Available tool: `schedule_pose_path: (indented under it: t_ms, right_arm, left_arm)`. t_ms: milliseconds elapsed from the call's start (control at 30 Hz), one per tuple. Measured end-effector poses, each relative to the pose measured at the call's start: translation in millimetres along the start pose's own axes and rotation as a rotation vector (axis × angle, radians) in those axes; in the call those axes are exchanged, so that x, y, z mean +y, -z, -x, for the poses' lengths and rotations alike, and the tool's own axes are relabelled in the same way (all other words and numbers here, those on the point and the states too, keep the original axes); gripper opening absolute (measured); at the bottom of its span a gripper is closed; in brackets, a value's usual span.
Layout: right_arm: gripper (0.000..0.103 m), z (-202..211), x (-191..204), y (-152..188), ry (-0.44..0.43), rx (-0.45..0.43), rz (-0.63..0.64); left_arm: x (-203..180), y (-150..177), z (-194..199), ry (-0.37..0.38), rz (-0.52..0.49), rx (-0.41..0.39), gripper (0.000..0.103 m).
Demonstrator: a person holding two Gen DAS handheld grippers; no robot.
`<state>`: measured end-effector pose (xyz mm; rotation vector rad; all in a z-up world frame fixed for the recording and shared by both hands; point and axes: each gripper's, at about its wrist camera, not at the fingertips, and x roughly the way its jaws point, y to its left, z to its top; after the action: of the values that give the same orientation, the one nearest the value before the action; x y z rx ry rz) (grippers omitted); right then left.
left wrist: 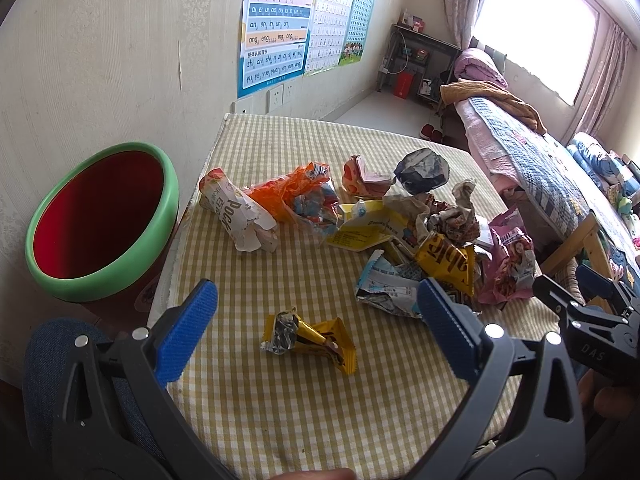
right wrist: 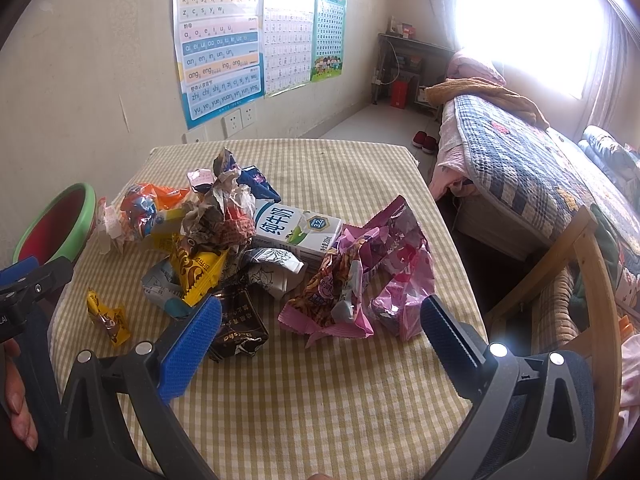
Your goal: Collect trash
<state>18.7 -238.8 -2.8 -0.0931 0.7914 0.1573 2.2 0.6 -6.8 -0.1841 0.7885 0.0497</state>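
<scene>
A heap of crumpled wrappers lies on the yellow checked tablecloth (left wrist: pixel 304 412). My left gripper (left wrist: pixel 316 332) stands open, its blue pads on either side of a small yellow candy wrapper (left wrist: pixel 310 340), hovering just short of it. A red bin with a green rim (left wrist: pixel 100 216) stands left of the table. My right gripper (right wrist: pixel 320 344) is open too, above the cloth near a pink snack bag (right wrist: pixel 360 280) and a dark brown wrapper (right wrist: pixel 236 328). A milk carton (right wrist: pixel 296 228) lies in the heap. The small yellow candy wrapper (right wrist: pixel 108 316) also shows at the left in the right wrist view.
A white Pocky box (left wrist: pixel 236 216) and an orange wrapper (left wrist: pixel 292 192) lie nearest the bin. A bed with a patterned quilt (right wrist: pixel 532 172) runs along the right, with a wooden frame (right wrist: pixel 588 280) close to the table's corner. Posters (right wrist: pixel 216 40) hang on the wall behind.
</scene>
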Motion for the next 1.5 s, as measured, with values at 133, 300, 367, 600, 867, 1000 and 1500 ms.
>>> schedule_pose_path:
  t_ms: [133,300,367,600,867,1000,1500]
  right_arm:
    - [0.096,-1,0,-1,-0.003,0.004,0.000]
    - [0.096,0,0,-3,-0.007,0.000,0.001]
    - [0.096,-1,0,-4,-0.010,0.000,0.002]
    - [0.096,-12,-5,-9,-0.030,0.040,-0.020]
    - [0.096,-33,-21,-13,-0.017,0.097,-0.069]
    - [0.096,-46,-23,-14,-0.030,0.128,-0.074]
    - [0.044,-69,-25,-11,-0.079,0.193,-0.082]
  left_arm:
    - [0,0,-1,0.000,0.001,0.007,0.098]
    - [2,1,-7,-0.004,0.011,0.037,0.098]
    - [3,2,-9,-0.010,0.017,0.050,0.098]
    - [3,4,-20,-0.019,0.017,0.118,0.098]
    - [5,7,-41,-0.031,0.028,0.222,0.098]
    - [10,9,-53,-0.031,0.060,0.262,0.098]
    - [14,16,-71,-0.003,0.089,0.343,0.052]
